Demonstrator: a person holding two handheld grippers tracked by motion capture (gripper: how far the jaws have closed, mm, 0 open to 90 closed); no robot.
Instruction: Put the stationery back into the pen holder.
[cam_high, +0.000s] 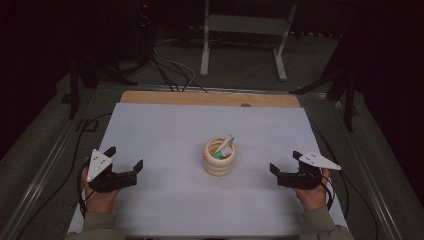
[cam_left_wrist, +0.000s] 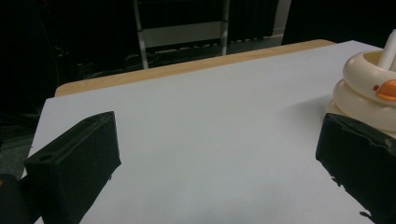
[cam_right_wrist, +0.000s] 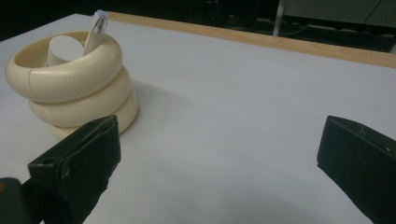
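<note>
High view: cream ringed holder (cam_high: 220, 159) sits mid-table on the white sheet (cam_high: 165, 200), a white tube (cam_high: 226, 145) and something green (cam_high: 218, 155) leaning out of it toward 1 o'clock. Left gripper (cam_high: 124, 161) is at the holder's 9 o'clock, right gripper (cam_high: 285, 162) at its 3 o'clock — both well apart from it, jaws spread wide, nothing in them.

Left gripper view puts the holder (cam_left_wrist: 369, 93) at the far right edge, orange tab (cam_left_wrist: 386, 89) on its side. In the right gripper view the holder (cam_right_wrist: 70, 88) is at upper left, with the tube (cam_right_wrist: 95, 30) and a white cylinder (cam_right_wrist: 63, 49) inside.

Risks as I judge them:
- Holder looks like three stacked rings; can't tell if they're bonded. A side push from either jaw could shear the stack or slide it on the smooth sheet.
- Tube leans on the rim, so pulling it at an angle may tip the holder unless the other gripper braces it.
- Contents are thin and close together — a wide-open jaw coming down could snag both pieces, or the rim.
</note>
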